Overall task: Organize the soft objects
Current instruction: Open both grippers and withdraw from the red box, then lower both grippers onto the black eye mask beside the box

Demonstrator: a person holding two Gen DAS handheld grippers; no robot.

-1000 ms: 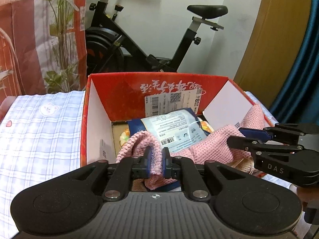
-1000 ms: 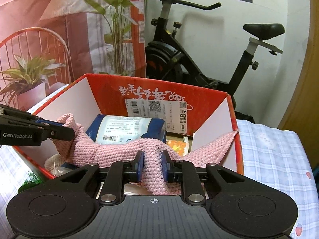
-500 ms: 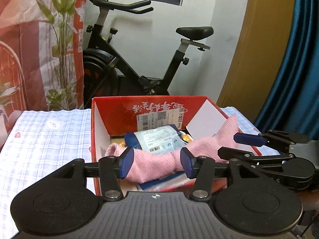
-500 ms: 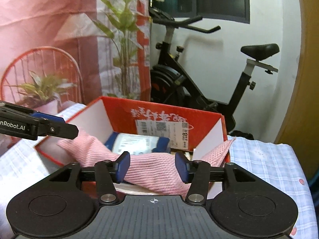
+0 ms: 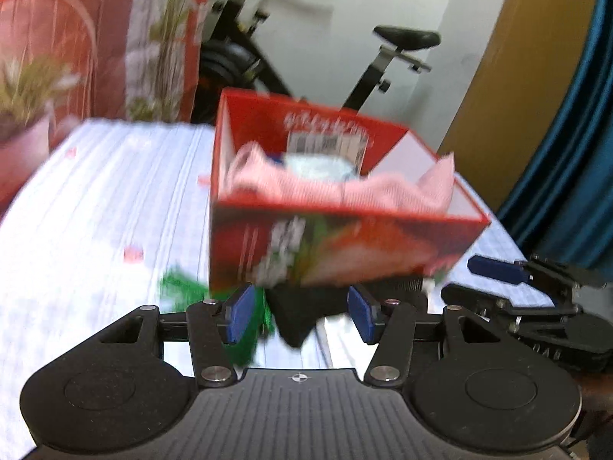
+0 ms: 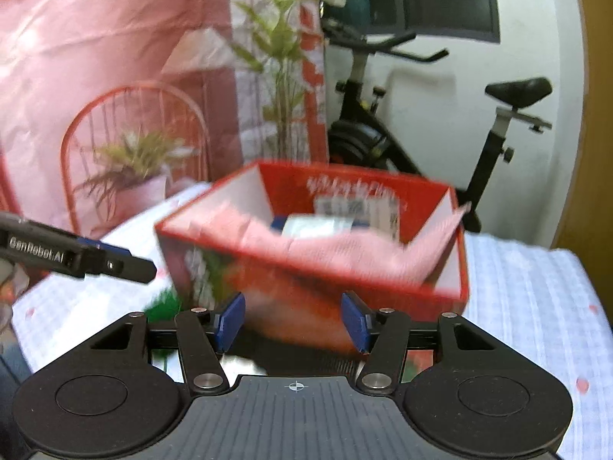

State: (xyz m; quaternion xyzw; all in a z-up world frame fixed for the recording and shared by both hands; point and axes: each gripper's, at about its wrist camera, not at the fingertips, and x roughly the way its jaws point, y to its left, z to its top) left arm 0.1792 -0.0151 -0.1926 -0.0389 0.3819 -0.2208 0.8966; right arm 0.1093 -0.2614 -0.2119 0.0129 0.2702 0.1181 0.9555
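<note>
Your left tool (image 5: 299, 316) hangs released and empty; your right tool (image 6: 293, 320) is just spreading wider, nothing between its blue pads. Ahead, the pink knitted cloth (image 5: 345, 188) lies slumped in the red cardboard box (image 5: 329, 249) on the checked bedsheet (image 5: 95, 211). It looks light, limp and stretchy, so pinch a bunched fold; one corner (image 6: 448, 222) drapes the stiff rim.

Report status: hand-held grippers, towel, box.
Left hand-held gripper open, empty. Right hand-held gripper opening, empty. Pink towel inside red box. Nothing blocking.
</note>
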